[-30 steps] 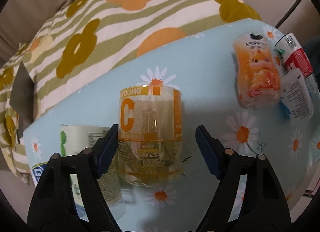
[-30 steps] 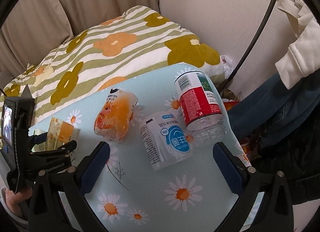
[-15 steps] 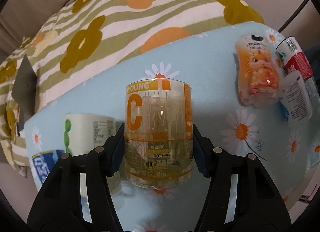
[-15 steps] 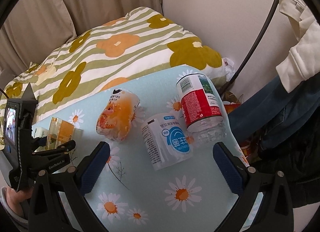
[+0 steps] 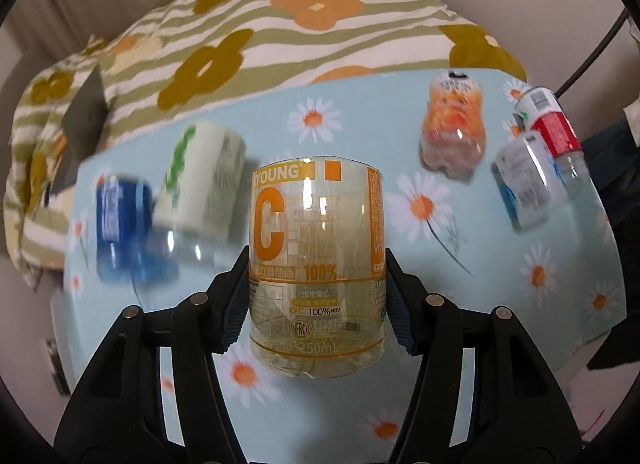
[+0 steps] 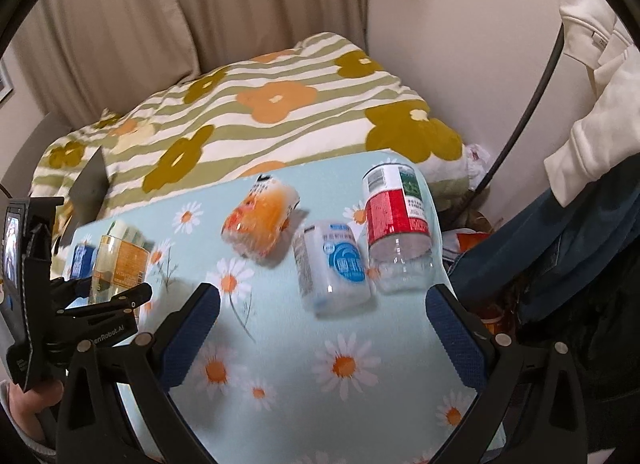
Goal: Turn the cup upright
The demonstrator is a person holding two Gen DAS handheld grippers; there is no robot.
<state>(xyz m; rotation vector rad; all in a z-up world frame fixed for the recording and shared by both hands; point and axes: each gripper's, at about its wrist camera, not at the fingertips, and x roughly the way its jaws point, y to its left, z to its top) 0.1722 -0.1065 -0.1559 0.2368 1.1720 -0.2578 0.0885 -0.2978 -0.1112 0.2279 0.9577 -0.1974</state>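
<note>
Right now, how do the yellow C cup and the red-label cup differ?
The yellow C cup is clamped between the left gripper's fingers; the red-label cup lies free on the daisy tablecloth. The yellow C cup is tinted yellow; the red-label cup's bare plastic is colourless. Both are cut bottle bottoms.

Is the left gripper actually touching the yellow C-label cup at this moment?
Touching. In the left wrist view both blue pads of the left gripper press against the sides of the yellow cup, with no gap on either side.

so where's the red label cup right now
The red-label cup lies on its side at the daisy cloth's far right edge, right of the blue-label cup.
</note>
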